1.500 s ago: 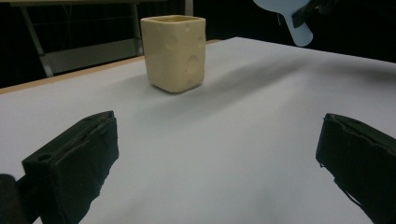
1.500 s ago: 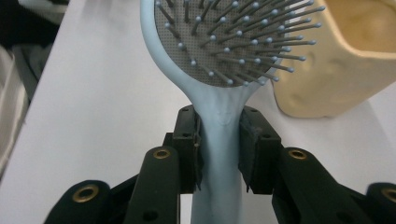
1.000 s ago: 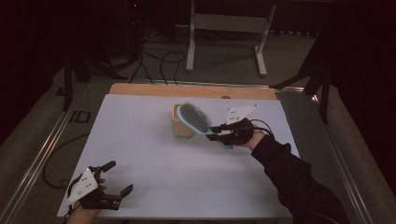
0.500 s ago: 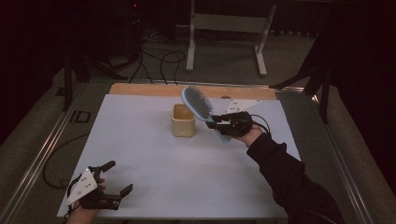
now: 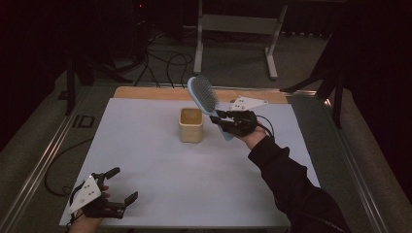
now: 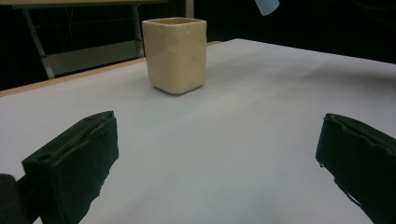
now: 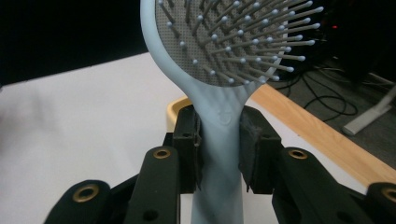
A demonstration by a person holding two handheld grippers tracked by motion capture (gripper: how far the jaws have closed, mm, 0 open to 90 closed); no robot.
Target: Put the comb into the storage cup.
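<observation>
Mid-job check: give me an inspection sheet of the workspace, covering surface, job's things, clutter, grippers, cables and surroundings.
Surface: white table top, wooden strip along the far edge.
Job's things: hairbrush held in the air, head up and tilted, bristles toward the right; cream cup upright on the table, left of the brush handle, looks empty.
Clutter: nothing seen.
Grippers: right gripper shut on the hairbrush handle just below the head; left gripper open, empty, at the near left corner.
Cables: black cables on the floor behind the table; one from the right gripper; another on the floor at the left edge.
Surroundings: dark room, metal stand behind the table.
</observation>
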